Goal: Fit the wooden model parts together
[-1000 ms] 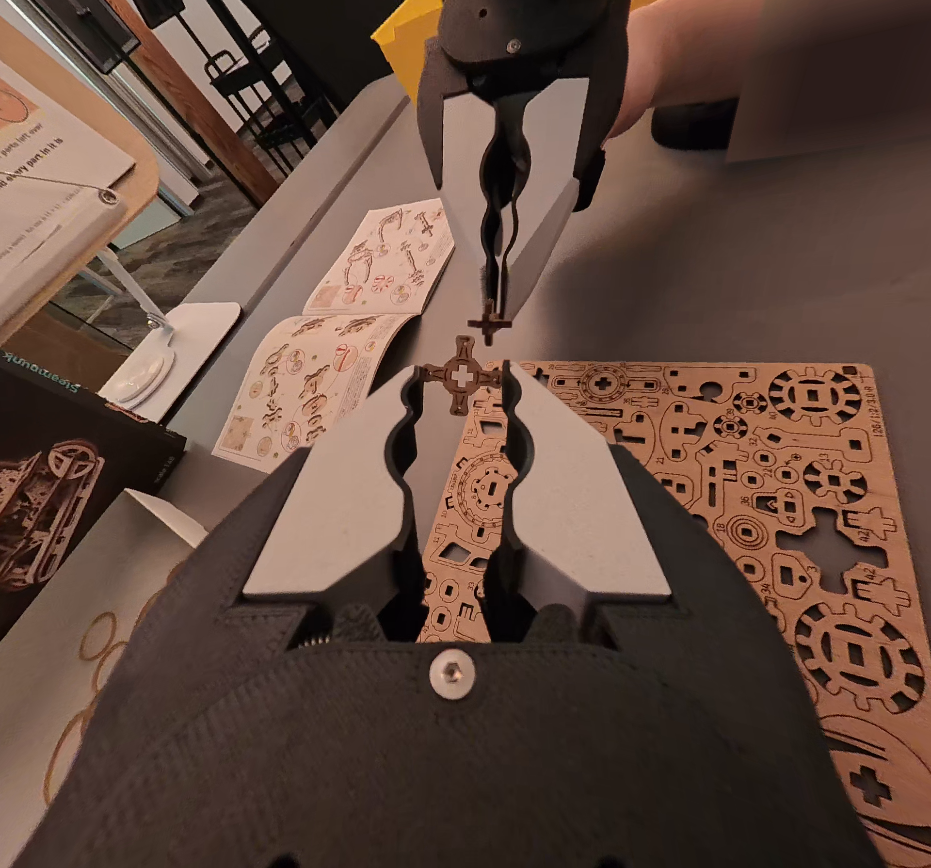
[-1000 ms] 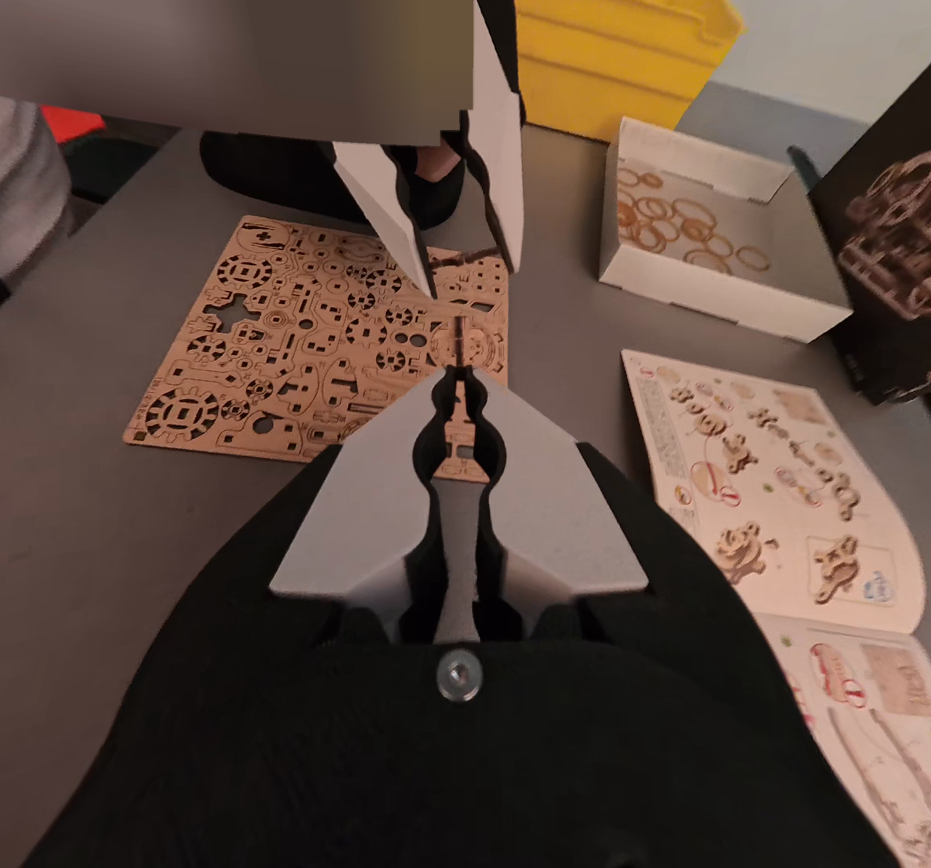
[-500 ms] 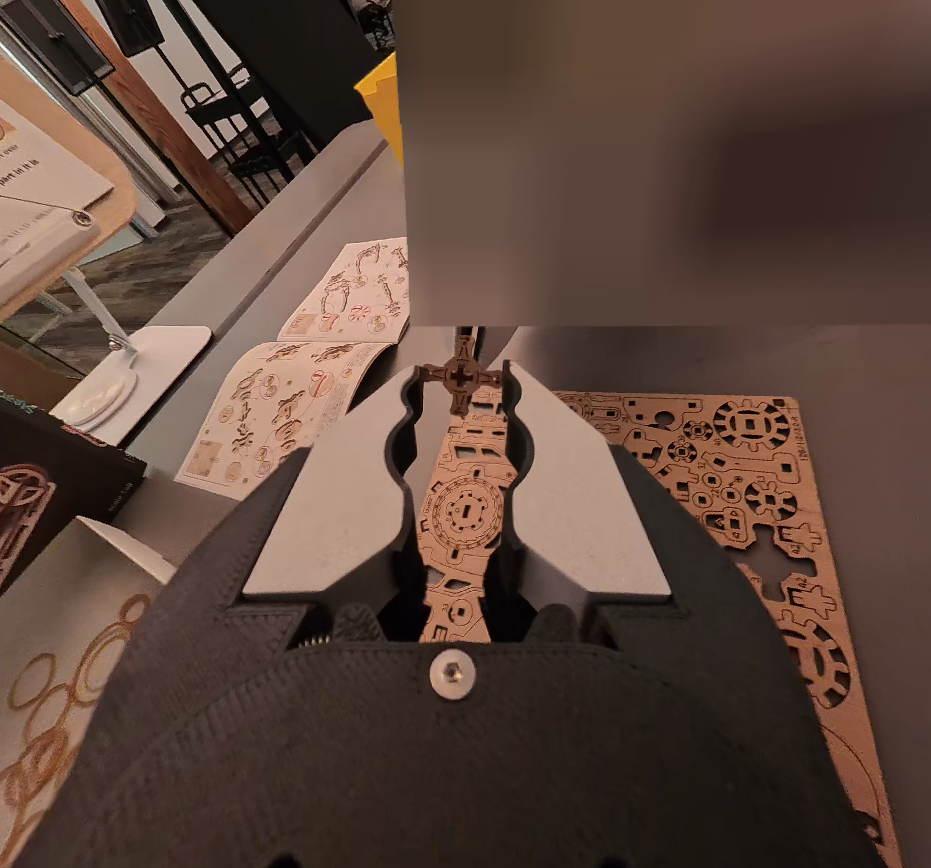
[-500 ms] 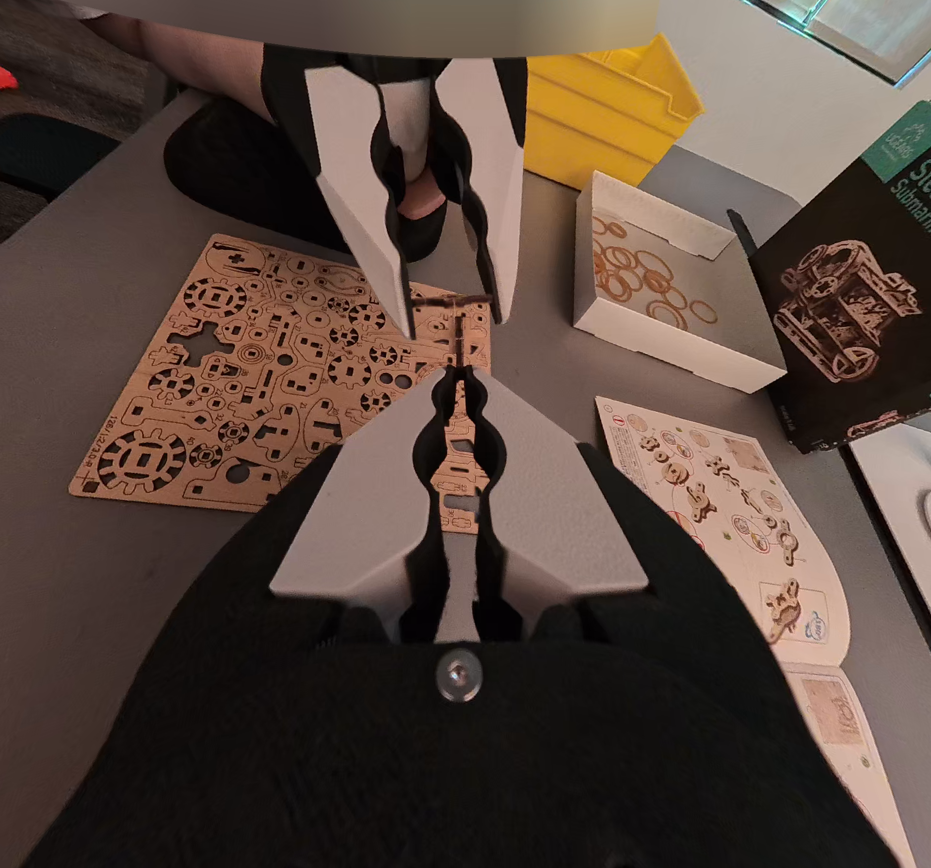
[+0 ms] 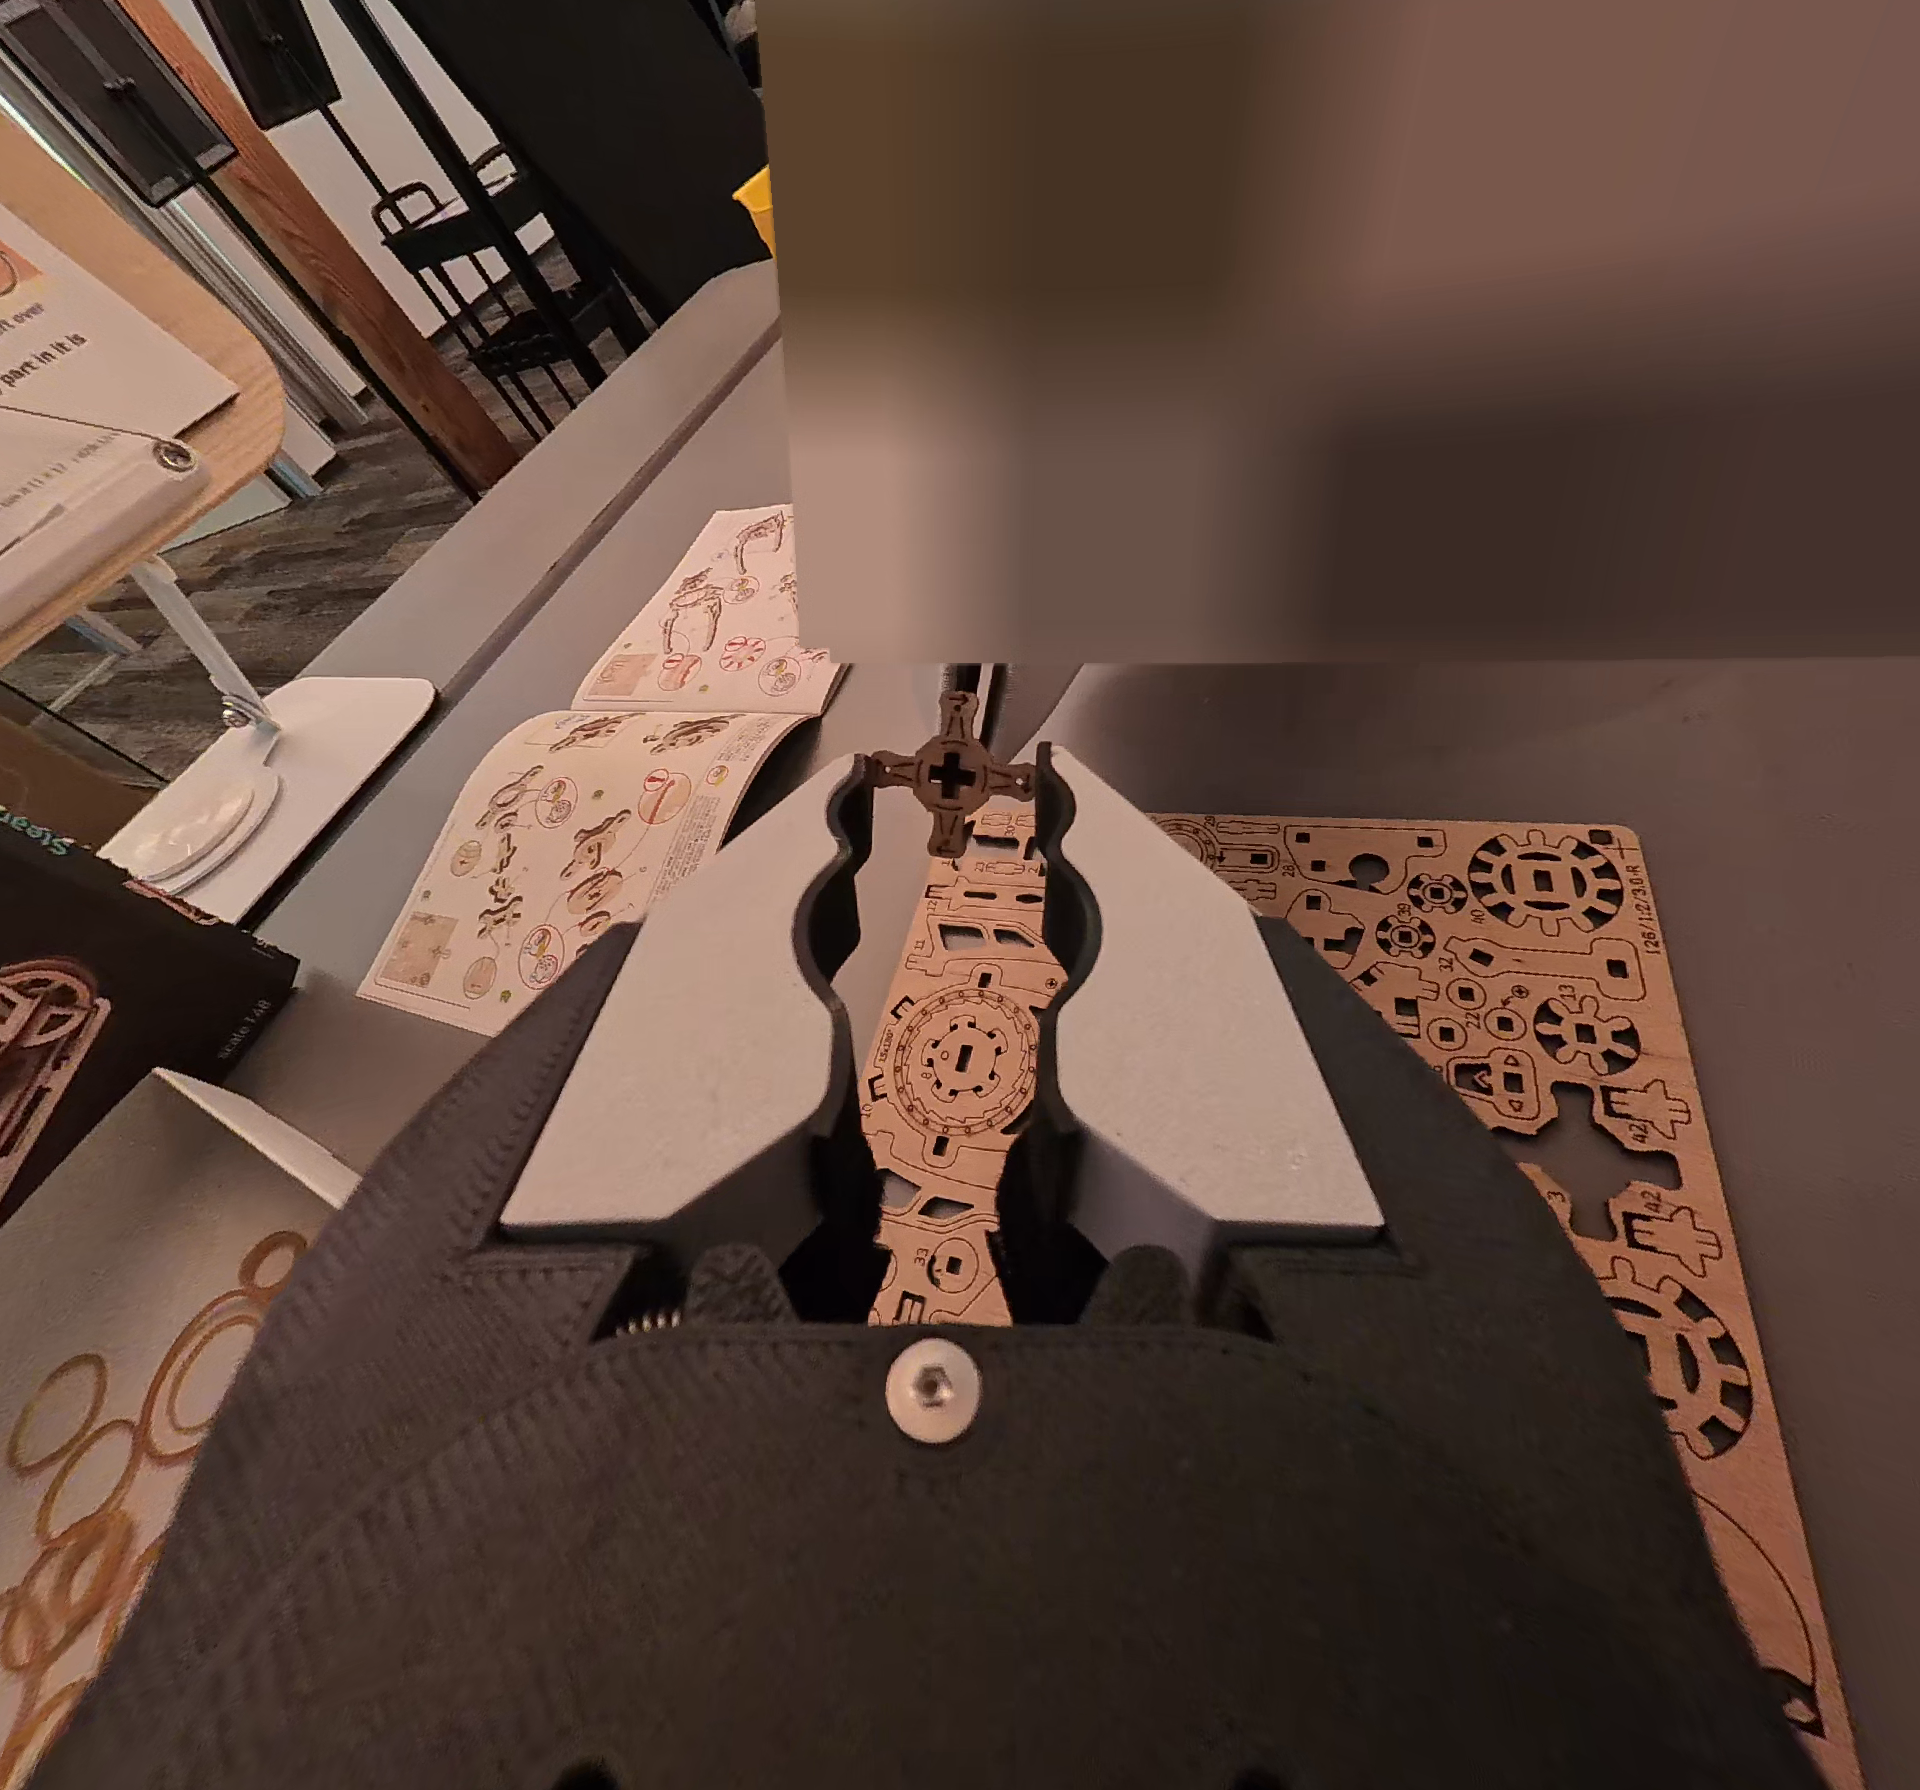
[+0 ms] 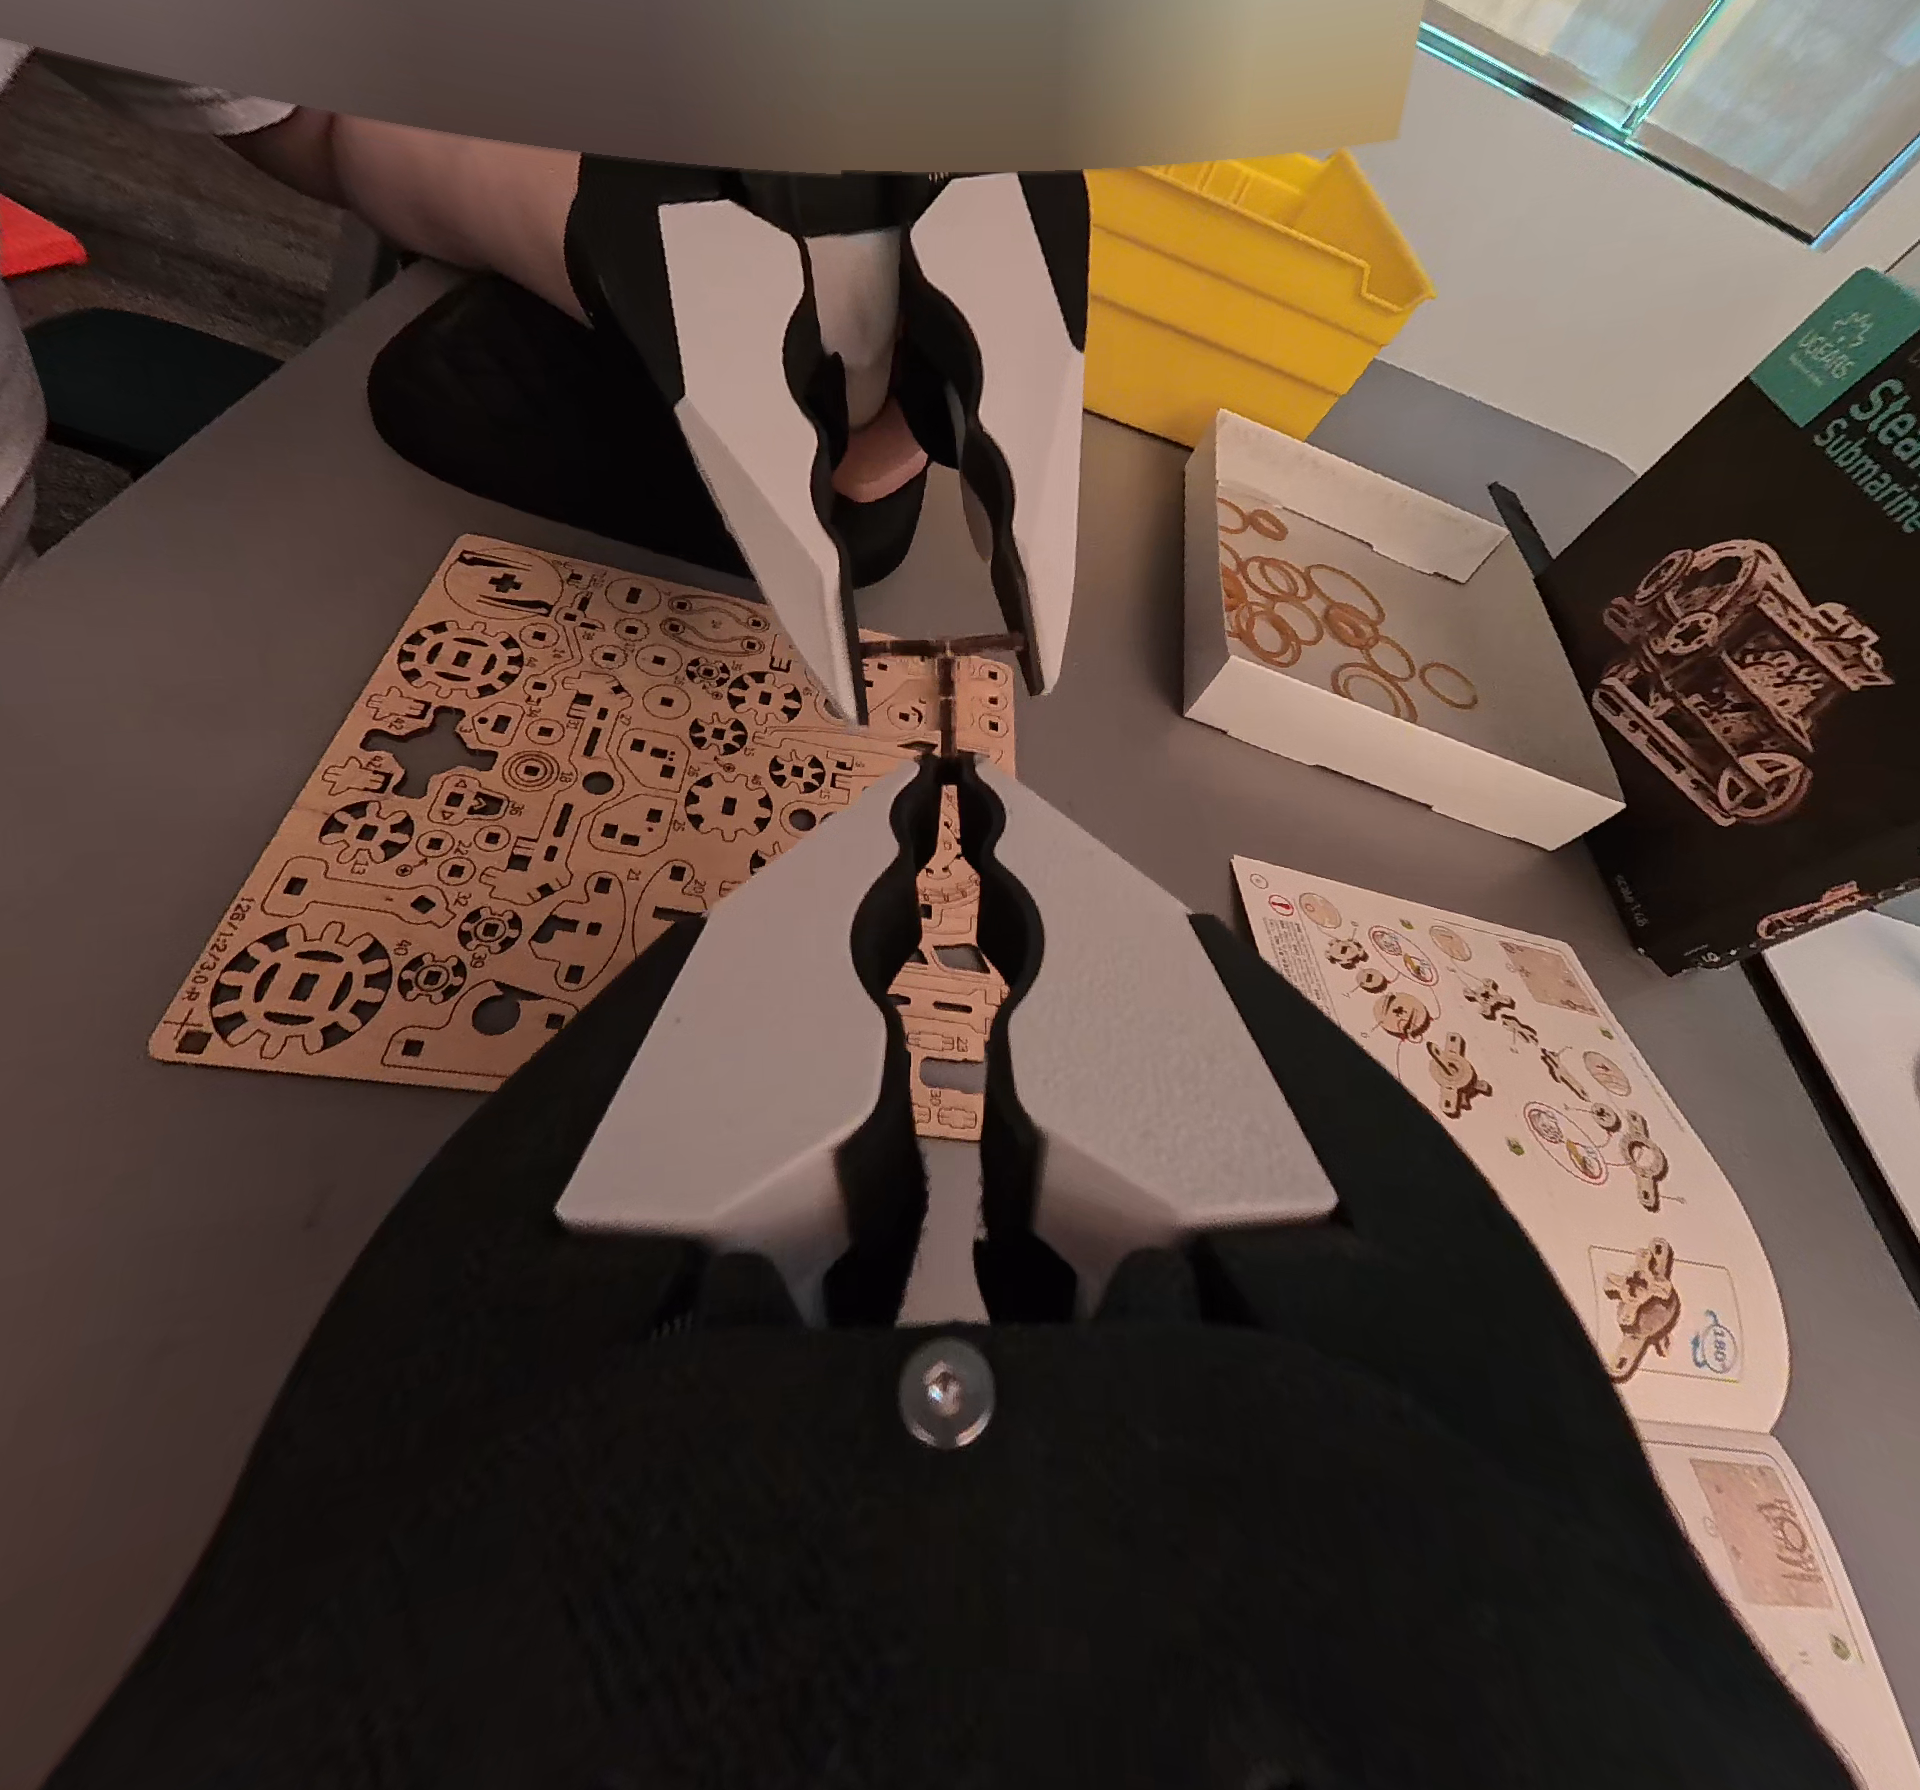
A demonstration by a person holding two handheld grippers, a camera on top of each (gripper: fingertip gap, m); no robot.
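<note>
We hold the cross-shaped wooden part (image 5: 953,784) in our left tool (image 5: 953,776), whose jaws stand partly closed and pinch two opposite arms of the cross at their very tips, the square-armed cut-out at its centre facing us above the table (image 5: 1766,784). Our right tool (image 6: 940,772) is closed almost fully on a thin wooden pin (image 6: 944,701), gripping its near end so that the stick reaches forward to the cross, and from the right wrist view the two pieces appear to meet in a T; whether the pin is already seated in the hole we cannot tell. To do this step well, we judge that the pin must stay square to the face of the cross and go in straight along its own axis, with gentle pressure, since both pieces look thin, dark-edged from laser cutting, and likely to snap if twisted. The grip on the cross is slight, so a push off centre could pivot it out of the jaws. Below lies the pale plywood sheet (image 6: 436,826), flat and matt, pierced with gears and slots. Nearby are the glossy instruction booklet (image 6: 1507,1065), the white cardboard tray (image 6: 1403,764) of tan rubber rings (image 6: 1309,628), and a yellow plastic bin (image 6: 1236,286).
</note>
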